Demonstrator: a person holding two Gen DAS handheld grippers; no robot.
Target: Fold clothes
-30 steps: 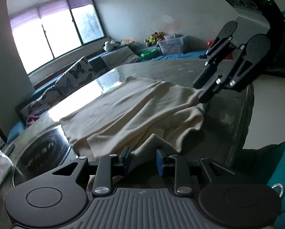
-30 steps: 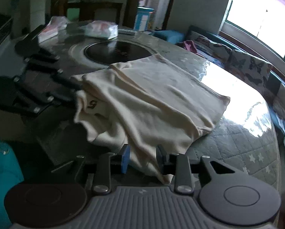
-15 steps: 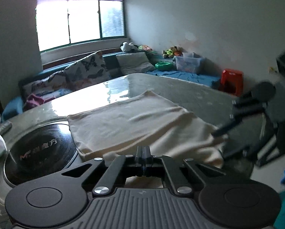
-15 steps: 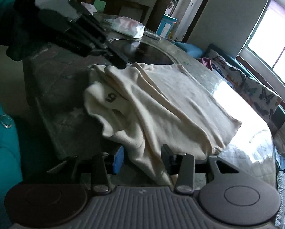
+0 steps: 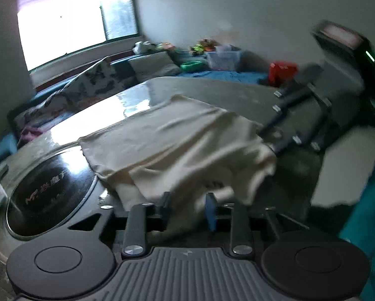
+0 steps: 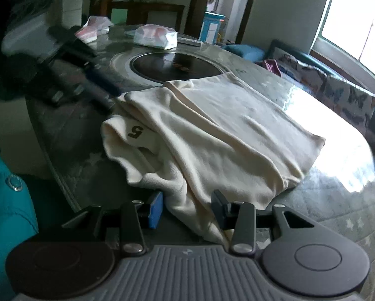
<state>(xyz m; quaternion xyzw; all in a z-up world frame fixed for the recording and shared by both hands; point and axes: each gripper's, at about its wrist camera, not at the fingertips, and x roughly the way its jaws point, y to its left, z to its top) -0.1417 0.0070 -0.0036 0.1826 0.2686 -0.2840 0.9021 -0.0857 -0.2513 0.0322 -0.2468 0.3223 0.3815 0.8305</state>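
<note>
A cream garment point(image 5: 182, 145) lies partly folded on the round grey table point(image 5: 212, 87); it also shows in the right wrist view point(image 6: 225, 138) with a dark "5" mark on a bunched fold. My left gripper point(image 5: 187, 208) is open, with a hanging edge of the cloth between its jaws. My right gripper point(image 6: 187, 208) is open, with the cloth's near edge draped between its jaws. Each gripper shows in the other's view, the right one point(image 5: 300, 123) at the cloth's far corner, the left one point(image 6: 87, 85) blurred at the opposite corner.
A black glass turntable point(image 6: 177, 66) sits in the table's middle, partly under the cloth. Tissue packs point(image 6: 154, 36) lie beyond it. A sofa with butterfly cushions point(image 6: 338, 92) runs under the window. A teal sleeve point(image 6: 4, 200) is at the table's near edge.
The left gripper was open, shut half a second ago, and is open again around the cloth edge. The right gripper stayed open and moved slightly. The view is blurred by motion.
</note>
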